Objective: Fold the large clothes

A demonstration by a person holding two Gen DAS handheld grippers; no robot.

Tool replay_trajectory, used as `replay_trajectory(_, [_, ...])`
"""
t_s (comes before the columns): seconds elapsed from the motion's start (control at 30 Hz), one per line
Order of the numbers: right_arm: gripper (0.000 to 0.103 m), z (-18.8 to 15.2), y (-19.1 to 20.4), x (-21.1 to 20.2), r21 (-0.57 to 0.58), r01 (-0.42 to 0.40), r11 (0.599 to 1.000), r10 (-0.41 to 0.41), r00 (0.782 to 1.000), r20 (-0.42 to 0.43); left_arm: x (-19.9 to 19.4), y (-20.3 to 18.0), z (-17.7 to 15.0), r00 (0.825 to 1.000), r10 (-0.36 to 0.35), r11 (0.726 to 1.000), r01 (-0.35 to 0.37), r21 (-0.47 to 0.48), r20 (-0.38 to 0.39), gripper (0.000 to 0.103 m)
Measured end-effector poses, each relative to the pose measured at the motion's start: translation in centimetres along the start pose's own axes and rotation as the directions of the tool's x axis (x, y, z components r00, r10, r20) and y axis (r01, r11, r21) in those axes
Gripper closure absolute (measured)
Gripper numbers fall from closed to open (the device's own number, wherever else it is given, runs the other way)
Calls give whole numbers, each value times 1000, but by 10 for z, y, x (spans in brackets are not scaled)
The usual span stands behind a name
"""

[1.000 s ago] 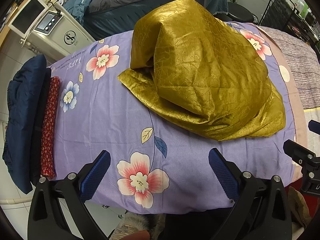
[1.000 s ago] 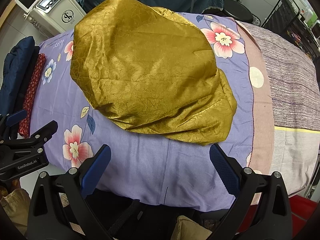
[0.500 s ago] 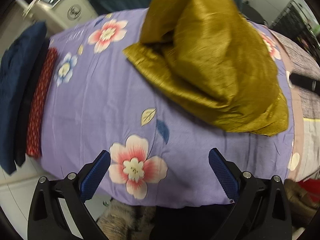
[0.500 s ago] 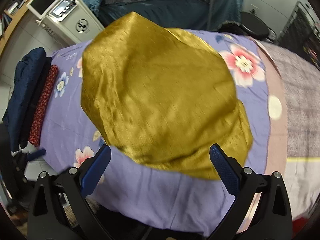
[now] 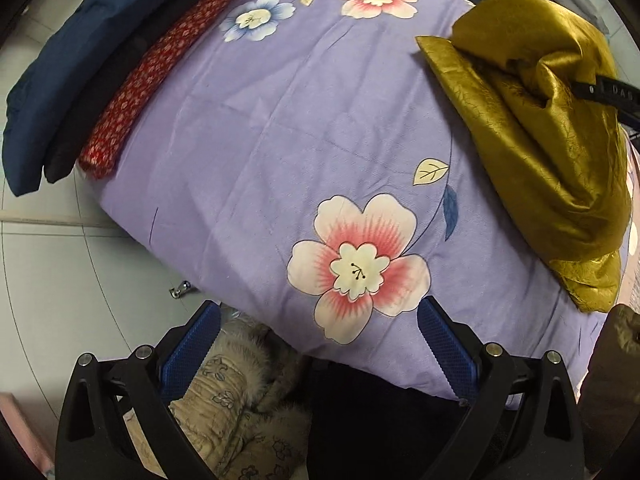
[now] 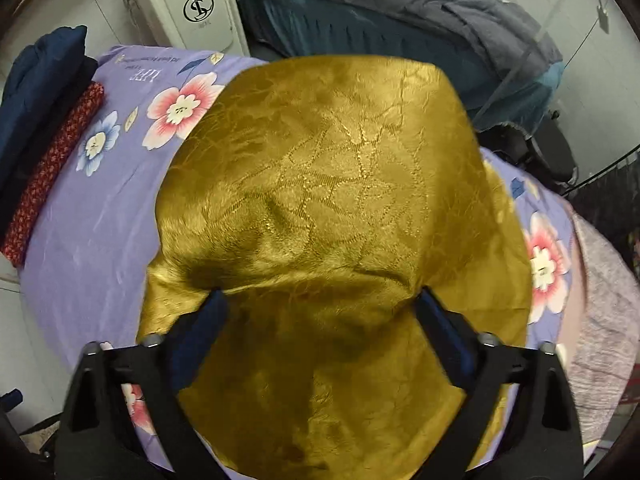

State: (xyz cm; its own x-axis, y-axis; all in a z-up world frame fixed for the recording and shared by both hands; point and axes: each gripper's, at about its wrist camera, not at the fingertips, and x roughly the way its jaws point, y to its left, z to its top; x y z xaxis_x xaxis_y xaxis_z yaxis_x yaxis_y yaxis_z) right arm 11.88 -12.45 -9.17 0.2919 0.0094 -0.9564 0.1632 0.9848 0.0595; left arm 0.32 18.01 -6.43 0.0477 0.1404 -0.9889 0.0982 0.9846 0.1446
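A crumpled gold satin garment (image 6: 320, 208) lies heaped on the purple floral bedsheet (image 5: 280, 120). In the left wrist view the garment (image 5: 540, 128) is at the far right. My right gripper (image 6: 320, 312) is open, its jaws wide apart, and sits low over the near part of the gold heap, with cloth between and under the fingers. My left gripper (image 5: 318, 320) is open and empty, hovering over the front edge of the bed by a pink flower print, well left of the garment. Part of the right gripper's body (image 5: 608, 94) pokes into the garment's top in the left view.
Folded dark blue clothes (image 5: 72, 64) and a folded red patterned cloth (image 5: 160, 76) are stacked at the bed's left edge. A fur-trimmed beige garment (image 5: 236, 392) lies on the floor below. A white machine (image 6: 192, 4) and another bed with grey bedding (image 6: 400, 12) stand behind.
My right gripper moved forward and down onto the gold garment. My left gripper swung left and lower, toward the bed's front-left edge, so the garment shifted to the right of its view.
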Motion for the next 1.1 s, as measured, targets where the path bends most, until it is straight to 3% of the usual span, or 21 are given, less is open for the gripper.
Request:
replay_trajectory(0.03, [54,-8,-2,-1,3,-17,1000,17,1000,2,-1,1,0,1000,-1,1000,1,-7,4,6])
replay_trajectory(0.07, [76,-16,-5,-4,-3,-25,1000,25,1000,7,-3,1,2,1000,-7,1000,7,-19,17,6])
replay_trajectory(0.1, [87,-24,-9,-8,-8,-33,999,33,999,17,-6,2,3,999,-12,999,13,-31,33,6])
replay_trajectory(0.17, [93,-44,-15,-22,-21,-47,999,48,998,33,-17,0,12,995,-44,997,50,-64,92,6])
replay_trajectory(0.27, [98,-83,-33,-52,-20,-59,998,60,997,46,-34,-14,32,985,-79,995,86,-41,155,6])
replay_trajectory(0.4, [99,-151,-59,-85,22,-59,998,59,998,24,-67,-54,67,960,-119,990,95,104,254,6])
replay_trajectory(0.53, [99,-237,-92,-93,168,-17,986,27,998,-61,-101,-95,96,926,-172,966,92,241,337,6])
replay_trajectory(0.63, [99,-308,-121,-87,337,22,941,30,988,-150,-116,-131,110,908,-226,938,106,330,353,6])
replay_trajectory(0.73, [99,-368,-139,-80,474,61,878,57,972,-230,-116,-167,112,904,-267,905,116,410,334,6])
replay_trajectory(0.83, [91,-409,-151,-78,614,57,788,136,955,-263,-101,-203,105,913,-312,860,154,487,262,6])
replay_trajectory(0.9, [69,-421,-159,-83,672,83,736,143,951,-273,-87,-222,101,922,-338,830,198,521,187,6])
replay_trajectory(0.93, [61,-424,-164,-89,692,126,711,115,950,-292,-76,-232,98,925,-351,813,225,537,143,6])
replay_trajectory(1.0, [34,-425,-173,-111,710,178,681,51,956,-289,-57,-248,95,930,-355,795,250,553,91,6])
replay_trajectory(1.1, [33,-423,-186,-145,721,223,656,-35,963,-266,-22,-257,98,941,-327,792,220,570,91,6])
